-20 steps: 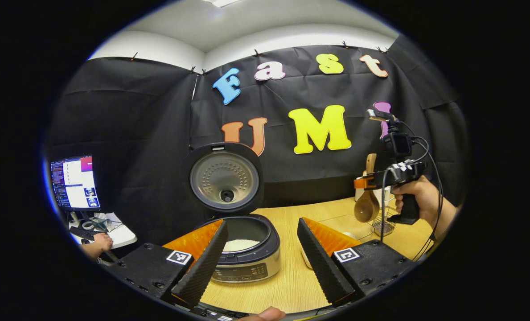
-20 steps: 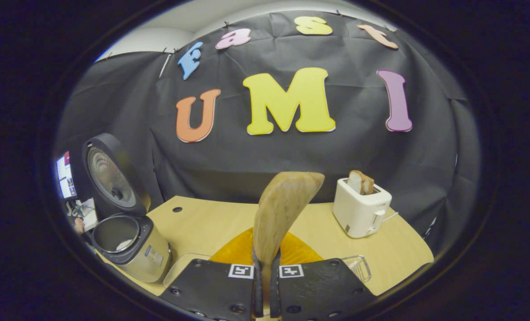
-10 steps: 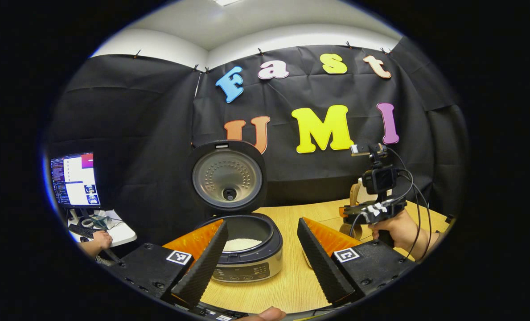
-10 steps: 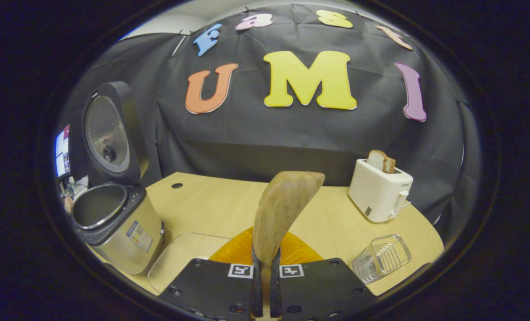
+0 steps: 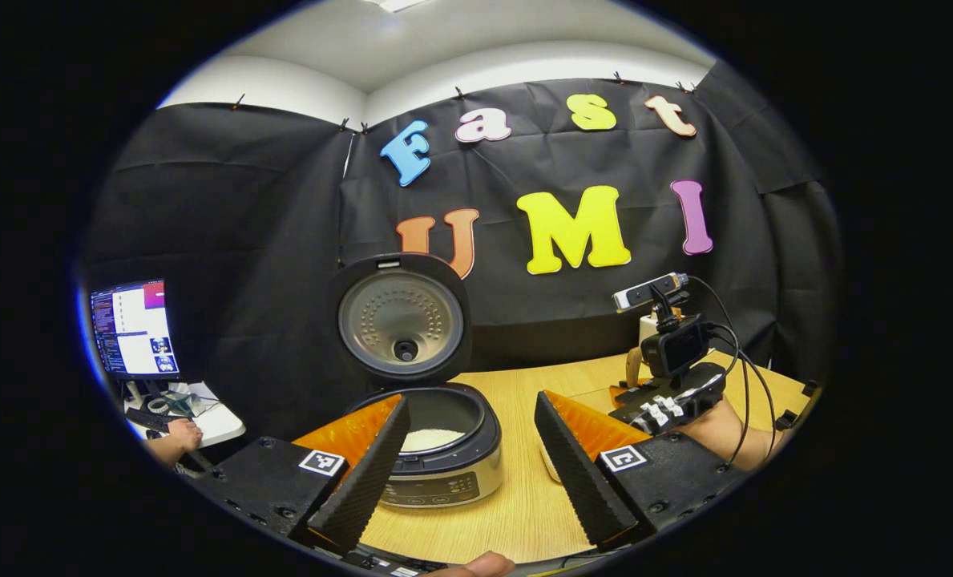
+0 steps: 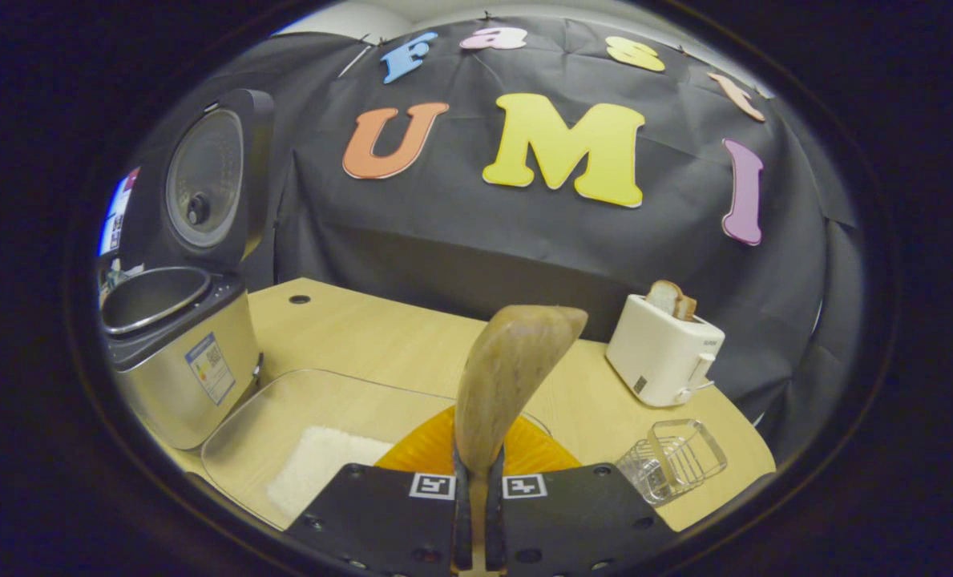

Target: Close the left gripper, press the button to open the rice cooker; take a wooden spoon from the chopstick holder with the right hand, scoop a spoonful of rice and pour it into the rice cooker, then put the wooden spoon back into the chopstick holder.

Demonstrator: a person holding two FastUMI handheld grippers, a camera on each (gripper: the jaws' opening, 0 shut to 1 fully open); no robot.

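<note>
The rice cooker (image 5: 436, 465) stands in front of me with its lid (image 5: 402, 320) raised and white rice in its pot. My left gripper (image 5: 470, 398) is open, its fingers on either side of the cooker and short of it. My right gripper (image 6: 478, 461) is shut on the handle of the wooden spoon (image 6: 512, 373), whose bowl points up and forward. Below the spoon lies a clear tray (image 6: 284, 401) holding a patch of rice (image 6: 316, 469). The wire chopstick holder (image 6: 672, 469) sits at the right on the table. The cooker (image 6: 175, 353) is at the left.
A white toaster (image 6: 662, 353) with bread in it stands at the back right of the wooden table (image 6: 380, 336). A monitor (image 5: 133, 327) and a person's hand (image 5: 178, 437) are off the table's left side. The right hand and cables (image 5: 732, 433) show low at the right.
My right gripper has come down with the spoon from high above the table to just over the tray of rice. The left gripper and the cooker have stayed put.
</note>
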